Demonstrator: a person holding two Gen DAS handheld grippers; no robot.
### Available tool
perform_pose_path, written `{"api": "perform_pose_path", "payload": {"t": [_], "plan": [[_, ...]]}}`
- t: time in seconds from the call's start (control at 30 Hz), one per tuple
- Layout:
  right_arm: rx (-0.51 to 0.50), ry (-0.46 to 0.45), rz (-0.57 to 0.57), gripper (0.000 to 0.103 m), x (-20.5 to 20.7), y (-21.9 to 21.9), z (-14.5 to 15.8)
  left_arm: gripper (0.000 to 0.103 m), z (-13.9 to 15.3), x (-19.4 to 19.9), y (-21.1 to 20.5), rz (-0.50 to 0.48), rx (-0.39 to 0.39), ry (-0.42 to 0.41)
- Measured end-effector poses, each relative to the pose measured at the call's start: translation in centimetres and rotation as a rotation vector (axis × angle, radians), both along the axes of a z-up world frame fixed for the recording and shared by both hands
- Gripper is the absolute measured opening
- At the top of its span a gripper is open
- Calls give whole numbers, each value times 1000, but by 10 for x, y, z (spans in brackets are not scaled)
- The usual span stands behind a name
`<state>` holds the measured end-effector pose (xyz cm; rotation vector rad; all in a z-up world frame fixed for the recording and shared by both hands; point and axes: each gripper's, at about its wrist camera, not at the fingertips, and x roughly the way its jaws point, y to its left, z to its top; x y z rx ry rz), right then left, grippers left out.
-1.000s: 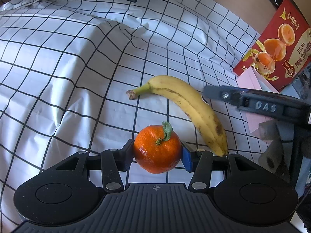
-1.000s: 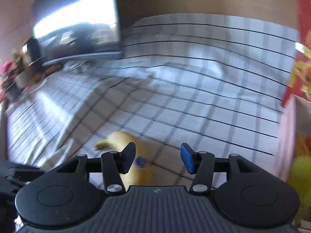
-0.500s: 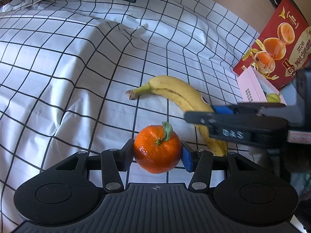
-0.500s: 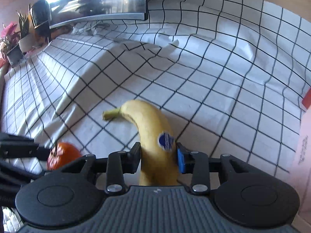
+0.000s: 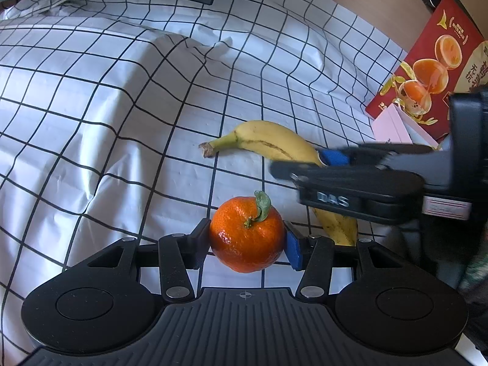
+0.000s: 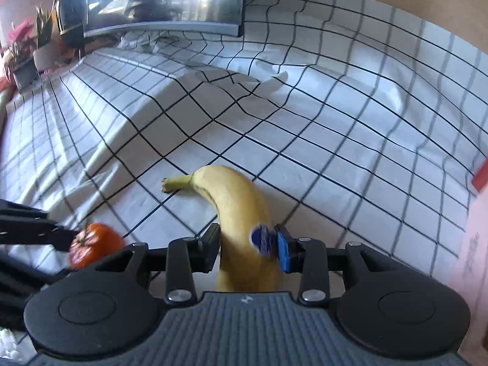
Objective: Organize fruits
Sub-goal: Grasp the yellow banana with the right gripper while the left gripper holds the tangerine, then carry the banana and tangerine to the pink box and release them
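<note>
An orange mandarin with a green leaf sits between the pads of my left gripper, which is shut on it just above the checked cloth. Behind it a yellow banana lies on the cloth, stem to the left. My right gripper reaches in from the right across the banana's middle. In the right wrist view the banana stands between the pads of this gripper, both touching it beside the blue sticker; its jaws are opening slightly. The mandarin shows at the lower left.
A red box printed with egg tarts leans at the back right, a pink box in front of it. A dark monitor stands at the far edge, potted plants to its left. The cloth has raised folds.
My right gripper came in from the right, dropped over the banana and closed its pads on it. The left gripper and the mandarin stayed put.
</note>
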<state>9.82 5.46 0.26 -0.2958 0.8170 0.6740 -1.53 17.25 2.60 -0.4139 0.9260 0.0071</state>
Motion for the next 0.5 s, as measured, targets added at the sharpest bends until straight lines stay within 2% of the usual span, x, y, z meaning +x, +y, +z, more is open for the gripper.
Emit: {"api": "perform_pose_path", "payload": {"t": [0.07, 0.13, 0.27, 0.5], "plan": [[6, -33, 18, 42, 2, 6, -3, 55, 0, 0, 0, -1, -3, 0], [10, -28, 22, 43, 5, 9, -3, 55, 0, -1, 1, 1, -6, -2], [5, -14, 12, 38, 3, 5, -1, 55, 0, -2, 1, 4, 0, -5], [89, -46, -68, 36, -12, -27, 23, 55, -1, -3, -3, 3, 23, -22]]}}
